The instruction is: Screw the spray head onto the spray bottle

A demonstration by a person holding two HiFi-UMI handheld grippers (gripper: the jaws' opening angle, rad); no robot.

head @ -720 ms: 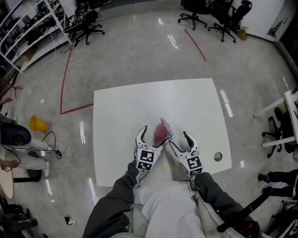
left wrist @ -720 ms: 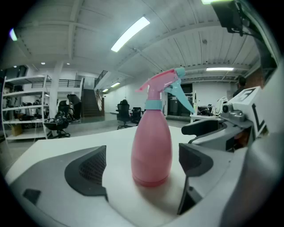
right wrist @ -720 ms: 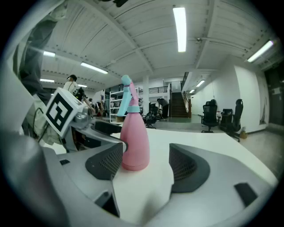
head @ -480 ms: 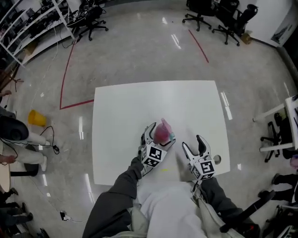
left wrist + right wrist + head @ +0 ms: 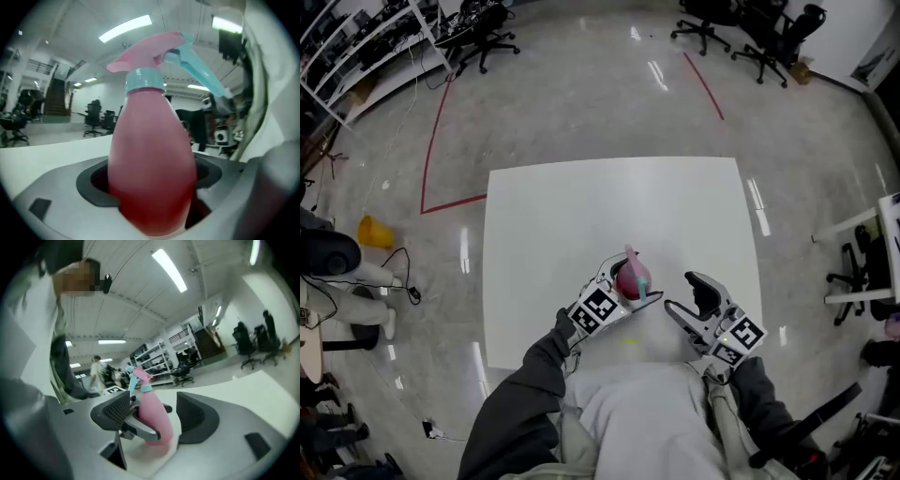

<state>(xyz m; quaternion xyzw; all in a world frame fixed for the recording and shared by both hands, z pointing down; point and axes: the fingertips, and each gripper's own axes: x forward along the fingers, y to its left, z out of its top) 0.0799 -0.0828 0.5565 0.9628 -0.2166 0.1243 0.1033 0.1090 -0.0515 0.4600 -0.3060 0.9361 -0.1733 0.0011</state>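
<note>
Head view: left gripper [image 5: 637, 284] clamps the spray bottle [image 5: 628, 274]; right gripper [image 5: 682, 293] gapes empty.

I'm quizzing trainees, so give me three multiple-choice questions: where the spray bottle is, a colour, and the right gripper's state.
1. Where is the spray bottle? A on the floor; B in the left gripper; C in the right gripper.
2. The collar under the spray head is: A teal; B yellow; C black.
3. The right gripper is: A shut on the spray bottle; B shut on the spray head; C open, empty.
Answers: B, its jaws clamp the spray bottle; A, a teal ring tops the pink body; C, its jaws stand apart beside the spray bottle.
</note>
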